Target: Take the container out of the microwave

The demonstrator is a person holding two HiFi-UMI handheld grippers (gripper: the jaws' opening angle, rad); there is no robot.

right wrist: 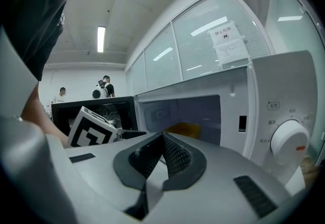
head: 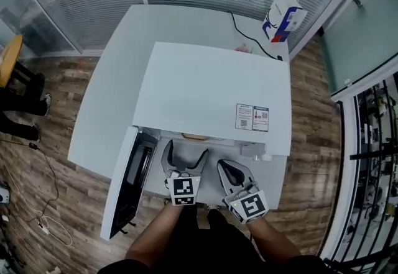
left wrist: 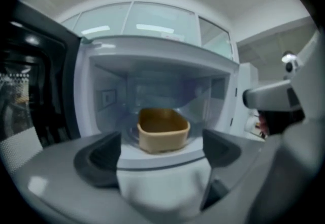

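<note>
The left gripper [left wrist: 160,154] stood with its two grey jaws spread wide apart, their dark rubbery pads [left wrist: 99,159] facing one another and pressing on nothing. It pointed into the open mouth of the microwave [left wrist: 152,60]. Beyond the gap between the jaws sat the container [left wrist: 162,134], a tan, matte, rounded-rectangular tub with an open top, on the floor of the cavity near its front edge and apart from both pads.

Just to the right, the right gripper [right wrist: 162,139] had its jaws together, the ribbed black pads meeting at a point with nothing between them. It hung in front of the control panel, where a round white dial [right wrist: 287,141] stuck out.

In the head view both grippers [head: 186,148] [head: 231,170] were at the near side of the microwave, each carrying a cube with black-and-white square markers [head: 185,191].

The microwave was a smooth white box with two small stickers [head: 252,116] on top. Its door [head: 127,182], white-edged with a dark glass pane, was swung out to the left. The oven sat on a white table [head: 112,80] over a wood-plank floor [head: 56,186]. A black cable [head: 249,40] ran to the far right, beside a paper bag [head: 283,18].
</note>
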